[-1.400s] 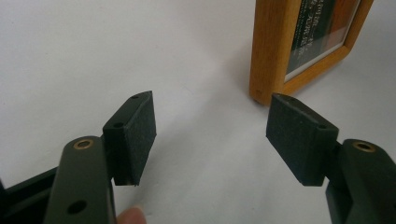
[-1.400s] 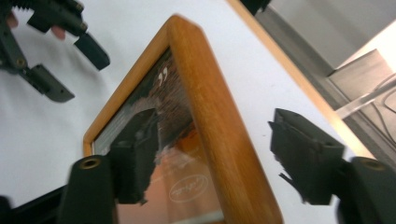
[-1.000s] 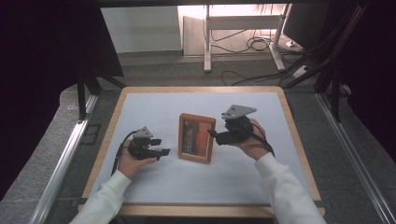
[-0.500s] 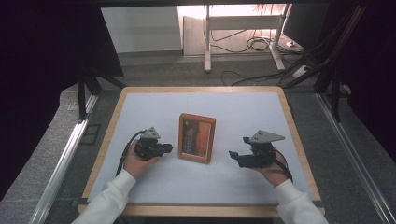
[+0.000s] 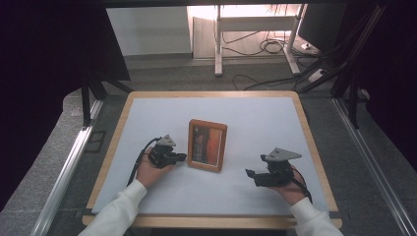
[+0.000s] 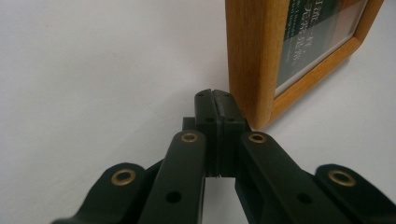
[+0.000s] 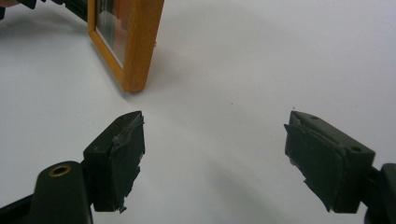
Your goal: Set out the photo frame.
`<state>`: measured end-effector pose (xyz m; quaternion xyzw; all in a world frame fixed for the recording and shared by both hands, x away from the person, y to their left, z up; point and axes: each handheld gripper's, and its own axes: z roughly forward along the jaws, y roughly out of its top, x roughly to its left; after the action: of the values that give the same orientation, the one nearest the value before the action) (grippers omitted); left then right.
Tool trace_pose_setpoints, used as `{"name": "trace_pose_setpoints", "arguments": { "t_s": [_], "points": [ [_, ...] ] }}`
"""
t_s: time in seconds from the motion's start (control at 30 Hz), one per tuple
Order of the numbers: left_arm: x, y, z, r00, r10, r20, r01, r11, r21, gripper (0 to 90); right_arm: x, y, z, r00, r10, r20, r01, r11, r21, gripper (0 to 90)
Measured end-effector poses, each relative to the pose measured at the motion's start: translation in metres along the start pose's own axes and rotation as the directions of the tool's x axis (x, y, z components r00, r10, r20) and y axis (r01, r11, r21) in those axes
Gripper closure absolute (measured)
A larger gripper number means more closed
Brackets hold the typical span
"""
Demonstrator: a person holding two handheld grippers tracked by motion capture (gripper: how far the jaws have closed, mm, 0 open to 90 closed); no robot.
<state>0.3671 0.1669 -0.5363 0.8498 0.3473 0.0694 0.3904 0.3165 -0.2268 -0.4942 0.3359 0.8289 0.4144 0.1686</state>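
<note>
**Frame standing mid-table, a gripper on either side**

I see the frame (image 5: 207, 145) upright near the middle of the white table (image 5: 255, 118), tilted back a little. It is a light wooden frame with a plain broad border, glass front, and a dark reddish print with some lettering I can't read. My left gripper (image 6: 215, 100) has just closed its jaws; they sit clenched together on nothing, tips just beside the frame's lower corner, whether touching I can't tell. My right gripper (image 7: 212, 154) is released, jaws spread wide over bare table, well apart from the frame. There is open white surface behind the frame and to its right, out to the wooden rim (image 5: 309, 137).
</note>
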Motion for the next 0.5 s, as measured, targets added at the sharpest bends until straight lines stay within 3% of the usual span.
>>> {"name": "trace_pose_setpoints", "arguments": {
  "t_s": [0.17, 0.5],
  "points": [
    [-0.002, 0.001, -0.001, 0.9998, 0.017, 0.007, -0.017, 0.9998, -0.005, 90.0, -0.003, -0.006, -0.002, 0.9999, 0.007, 0.007, -0.007, 1.000, 0.012, 20.5],
    [-0.002, 0.002, 0.001, 0.9995, -0.012, 0.029, 0.012, 0.9999, -0.003, 90.0, -0.006, -0.012, -0.007, 0.9993, 0.028, 0.026, -0.028, 0.999, 0.022, 20.4]
  ]
}}
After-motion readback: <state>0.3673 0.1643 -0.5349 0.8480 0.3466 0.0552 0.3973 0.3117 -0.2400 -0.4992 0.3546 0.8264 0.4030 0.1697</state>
